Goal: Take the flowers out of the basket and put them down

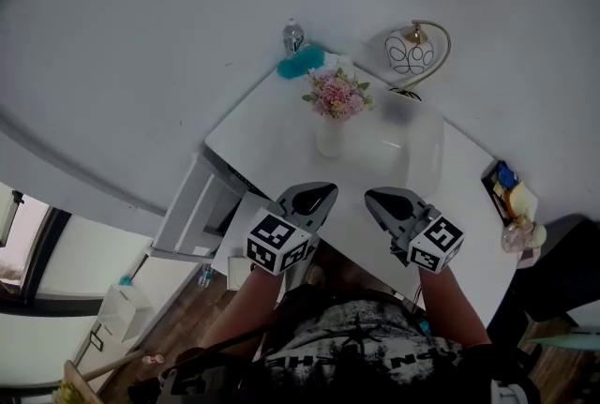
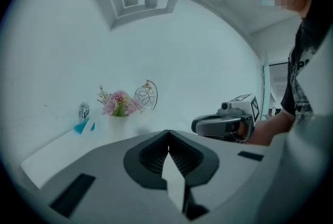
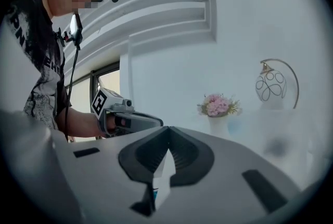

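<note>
Currently pink flowers (image 1: 337, 95) stand in a white vase (image 1: 329, 138) on the white table (image 1: 281, 144), at 12 o'clock from both grippers, well apart. Lamp (image 1: 410, 52) at 2 o'clock of flowers, can (image 1: 293, 37) at 11. Left gripper (image 1: 323, 196) and right gripper (image 1: 375, 198) jaws pressed together, nothing between.

Smooth white table (image 1: 281, 144), matt white vase (image 1: 329, 139), brass-coloured metal lamp arm (image 1: 444, 35)

The near half of the table (image 1: 394, 196) is bare and open to reach. At the far corner the flowers (image 1: 337, 95) stand, with a can (image 1: 293, 37) and a lamp (image 1: 412, 51) behind them. Clutter (image 1: 511, 196) crowds the right edge.
</note>
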{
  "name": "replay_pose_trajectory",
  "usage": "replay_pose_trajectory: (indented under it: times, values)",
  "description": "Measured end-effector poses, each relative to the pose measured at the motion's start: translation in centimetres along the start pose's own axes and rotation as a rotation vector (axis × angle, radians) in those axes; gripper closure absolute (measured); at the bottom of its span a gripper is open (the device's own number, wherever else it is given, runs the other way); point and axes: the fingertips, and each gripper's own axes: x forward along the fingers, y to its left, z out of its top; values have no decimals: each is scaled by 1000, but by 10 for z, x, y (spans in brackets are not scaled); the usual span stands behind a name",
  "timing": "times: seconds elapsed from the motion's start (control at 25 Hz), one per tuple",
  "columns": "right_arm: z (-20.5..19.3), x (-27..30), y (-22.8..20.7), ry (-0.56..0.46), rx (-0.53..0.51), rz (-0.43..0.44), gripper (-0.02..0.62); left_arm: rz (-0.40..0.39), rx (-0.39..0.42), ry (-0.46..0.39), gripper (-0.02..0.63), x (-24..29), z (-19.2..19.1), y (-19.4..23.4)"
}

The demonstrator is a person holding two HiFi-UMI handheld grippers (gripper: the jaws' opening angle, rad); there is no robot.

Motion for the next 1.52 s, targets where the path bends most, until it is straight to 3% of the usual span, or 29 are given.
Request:
replay_pose_trajectory:
  times: [0.24, 0.44, 0.76, 1.28, 1.52]
  values:
    - [23, 22, -2, 6, 31, 12, 580, -77, 15, 1, 589, 6, 15, 27]
    - [55, 32, -9, 29, -69, -5, 580, -129, 16, -2, 589, 12, 23, 38]
    - [92, 52, -51, 50, -112, -37, 580, -166, -4, 0, 589, 20, 28, 48]
    - [25, 97, -101, 223, -182, 87, 580, -172, -62, 1, 589, 21, 28, 69]
    - [-10, 113, -129, 267, -135, -14, 578, -161, -85, 3, 589, 18, 22, 83]
